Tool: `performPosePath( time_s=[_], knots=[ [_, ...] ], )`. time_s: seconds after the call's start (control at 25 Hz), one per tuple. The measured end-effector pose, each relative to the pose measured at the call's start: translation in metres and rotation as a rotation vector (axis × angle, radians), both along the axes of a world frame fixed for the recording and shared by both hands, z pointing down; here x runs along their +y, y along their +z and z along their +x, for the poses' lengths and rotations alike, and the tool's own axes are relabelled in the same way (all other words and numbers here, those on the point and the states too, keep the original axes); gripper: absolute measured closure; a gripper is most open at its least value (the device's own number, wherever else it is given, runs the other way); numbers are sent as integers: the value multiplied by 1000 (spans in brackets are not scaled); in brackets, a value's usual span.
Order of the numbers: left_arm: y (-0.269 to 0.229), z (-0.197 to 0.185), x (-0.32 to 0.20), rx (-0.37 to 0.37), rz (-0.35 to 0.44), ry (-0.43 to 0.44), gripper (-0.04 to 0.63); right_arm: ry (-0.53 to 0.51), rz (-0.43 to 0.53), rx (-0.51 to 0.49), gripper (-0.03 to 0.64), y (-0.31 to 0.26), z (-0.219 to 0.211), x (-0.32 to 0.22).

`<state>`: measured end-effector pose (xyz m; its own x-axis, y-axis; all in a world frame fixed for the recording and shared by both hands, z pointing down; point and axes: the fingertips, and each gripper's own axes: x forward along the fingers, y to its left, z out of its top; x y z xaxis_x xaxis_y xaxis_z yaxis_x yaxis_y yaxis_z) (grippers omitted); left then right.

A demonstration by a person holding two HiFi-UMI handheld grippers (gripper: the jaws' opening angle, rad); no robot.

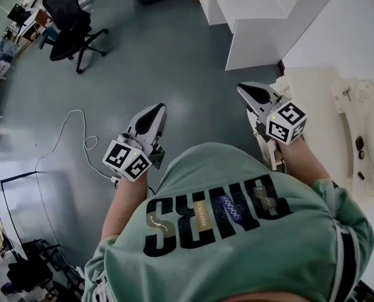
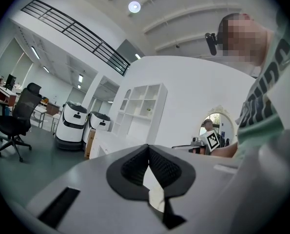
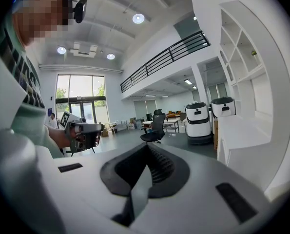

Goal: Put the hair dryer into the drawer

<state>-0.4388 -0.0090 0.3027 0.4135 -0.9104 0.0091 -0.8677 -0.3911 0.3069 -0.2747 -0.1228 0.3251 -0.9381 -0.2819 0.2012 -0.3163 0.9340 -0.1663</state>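
Note:
No hair dryer and no drawer show in any view. In the head view both grippers are held out in front of the person's green shirt, above the grey floor. My left gripper (image 1: 155,109) is shut with nothing in it, and its black pads meet at the tip (image 2: 147,146) in the left gripper view. My right gripper (image 1: 245,89) hangs close to the corner of a white dressing table (image 1: 319,106). Its pads (image 3: 147,146) also meet, with nothing between them. Each gripper points across the room, roughly level.
A white shelf cabinet (image 1: 256,17) stands ahead on the right, and an ornate mirror (image 2: 217,123) is on the wall by the table. A black office chair (image 1: 67,24) is at the far left. A white cable (image 1: 73,137) lies on the floor. Two white robots (image 2: 71,126) are parked beyond.

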Motion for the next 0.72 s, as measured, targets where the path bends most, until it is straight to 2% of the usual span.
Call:
performPosePath(
  time_s=[0.72],
  knots=[
    [1, 6, 0, -3, -16, 17, 584, -14, 13, 14, 623, 2, 3, 6]
  ],
)
